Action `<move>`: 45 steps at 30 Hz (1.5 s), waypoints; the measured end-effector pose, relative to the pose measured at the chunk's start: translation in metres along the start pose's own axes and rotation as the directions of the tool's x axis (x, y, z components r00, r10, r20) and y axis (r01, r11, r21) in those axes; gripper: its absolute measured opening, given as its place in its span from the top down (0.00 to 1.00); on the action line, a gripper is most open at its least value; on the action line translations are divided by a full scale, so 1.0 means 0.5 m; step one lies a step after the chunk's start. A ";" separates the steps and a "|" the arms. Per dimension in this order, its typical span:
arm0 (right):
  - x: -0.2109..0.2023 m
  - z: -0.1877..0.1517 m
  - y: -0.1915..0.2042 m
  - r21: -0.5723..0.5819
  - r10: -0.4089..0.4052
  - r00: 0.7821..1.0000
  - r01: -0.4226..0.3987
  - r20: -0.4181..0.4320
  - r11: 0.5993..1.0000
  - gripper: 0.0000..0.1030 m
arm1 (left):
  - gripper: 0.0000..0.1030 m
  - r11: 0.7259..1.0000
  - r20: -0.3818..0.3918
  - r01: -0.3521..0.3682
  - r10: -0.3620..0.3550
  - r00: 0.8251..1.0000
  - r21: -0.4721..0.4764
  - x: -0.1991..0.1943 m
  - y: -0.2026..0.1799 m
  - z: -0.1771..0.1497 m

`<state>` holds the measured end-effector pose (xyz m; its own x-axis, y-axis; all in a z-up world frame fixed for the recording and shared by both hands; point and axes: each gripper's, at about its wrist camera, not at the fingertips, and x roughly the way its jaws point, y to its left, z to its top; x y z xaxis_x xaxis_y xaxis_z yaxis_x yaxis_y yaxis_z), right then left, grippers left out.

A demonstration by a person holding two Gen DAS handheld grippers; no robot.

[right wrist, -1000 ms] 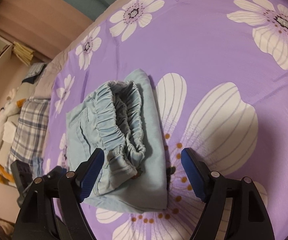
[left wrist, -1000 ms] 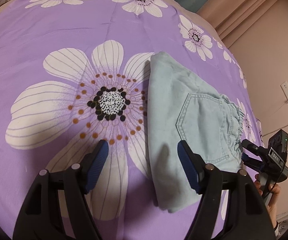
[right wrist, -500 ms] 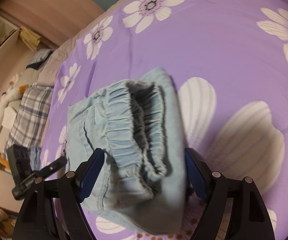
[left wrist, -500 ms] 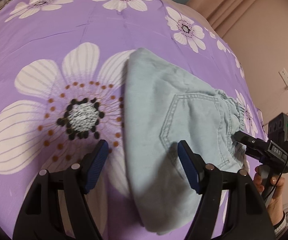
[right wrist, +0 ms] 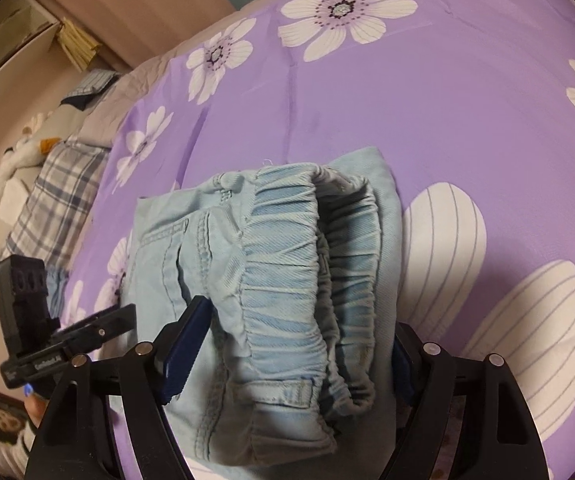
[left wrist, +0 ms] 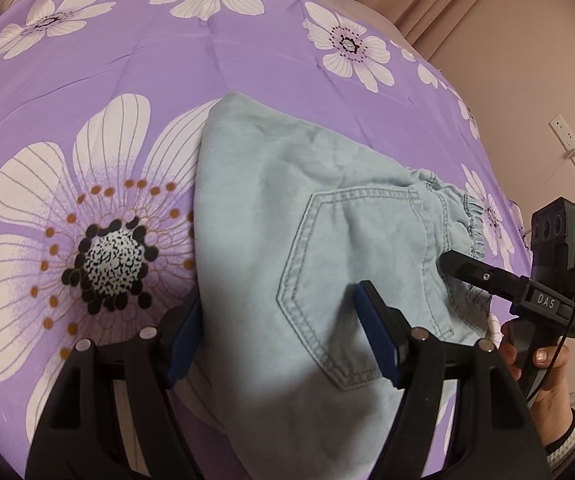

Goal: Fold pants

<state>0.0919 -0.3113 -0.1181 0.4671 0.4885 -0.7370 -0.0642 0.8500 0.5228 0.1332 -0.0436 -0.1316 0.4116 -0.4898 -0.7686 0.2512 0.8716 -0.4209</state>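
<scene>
Right wrist view: folded light-blue denim pants (right wrist: 287,300), elastic waistband foremost, lying on the purple flower-print bedspread (right wrist: 447,100). Right tongs (right wrist: 287,356) spread apart astride the waistband; left tongs (left wrist: 287,336) likewise apart astride the opposite folded end.

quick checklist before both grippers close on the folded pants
1. Left gripper jaws open and straddling the folded edge: ok.
2. Right gripper jaws open around the elastic waistband end: ok.
3. Pants folded into a compact bundle on the purple bedsheet: ok.
4. All layers between the right jaws: cannot tell, the bottom layer is hidden.
5. Bedsheet kept out of the left jaws: cannot tell, the lower pad is hidden behind fabric.
6. Grippers apart from each other: ok.
</scene>
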 end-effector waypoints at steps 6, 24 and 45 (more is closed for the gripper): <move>0.004 0.001 0.009 -0.014 -0.016 1.000 0.016 0.009 1.000 0.22 | 0.28 1.000 0.000 0.001 -0.001 1.000 0.009 0.005 -0.006 0.004; 0.005 -0.004 0.048 -0.086 -0.104 0.994 0.107 0.042 0.991 0.42 | 0.36 0.996 0.014 -0.062 0.061 0.998 0.059 0.010 -0.032 0.000; -0.053 -0.014 0.151 -0.194 -0.192 0.957 0.235 0.216 0.953 0.64 | 0.80 0.991 0.114 -0.111 0.102 0.988 0.080 -0.069 -0.073 -0.018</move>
<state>0.0686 -0.2588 -0.0618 0.6499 0.2620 -0.7134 -0.1225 0.9625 0.2418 0.1020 -0.0582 -0.0943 0.5318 -0.3974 -0.7478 0.2729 0.9164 -0.2930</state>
